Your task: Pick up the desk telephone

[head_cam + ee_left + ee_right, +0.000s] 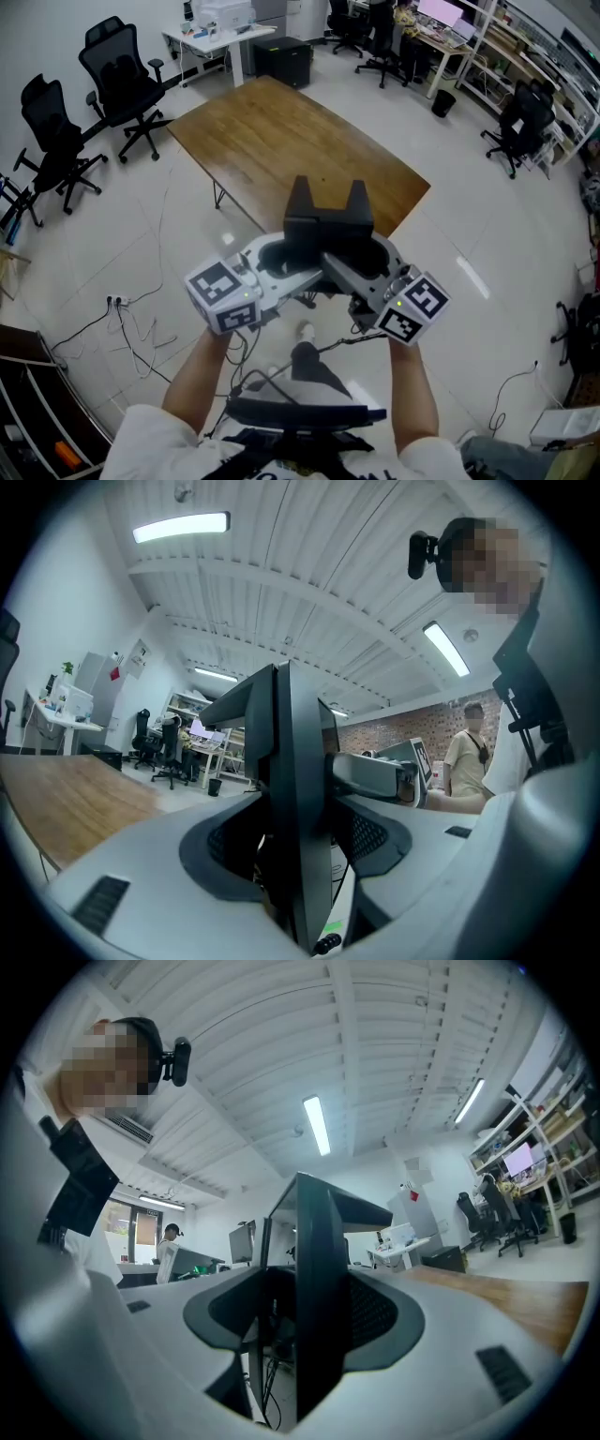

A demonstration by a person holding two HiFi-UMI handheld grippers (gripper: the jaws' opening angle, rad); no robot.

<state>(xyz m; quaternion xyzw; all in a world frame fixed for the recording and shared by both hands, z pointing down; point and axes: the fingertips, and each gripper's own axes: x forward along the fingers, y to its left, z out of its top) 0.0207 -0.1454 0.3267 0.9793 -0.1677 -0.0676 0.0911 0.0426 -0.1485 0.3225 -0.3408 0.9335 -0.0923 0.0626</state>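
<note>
The black desk telephone (328,225) hangs in the air over the near corner of the wooden table (281,131), clamped from both sides. My left gripper (281,261) holds its left side and my right gripper (370,267) its right side, and the two point at each other. In the left gripper view the telephone (292,799) shows edge-on as a dark slab between the jaws of my left gripper (295,855), with the right gripper (375,775) beyond it. The right gripper view shows the same dark slab (319,1297) between the jaws of my right gripper (309,1335).
Black office chairs (122,80) stand left of the table and cables (131,323) lie on the white floor. A white desk (220,33) and a black cabinet (281,61) are behind the table. A person (464,752) stands in the background.
</note>
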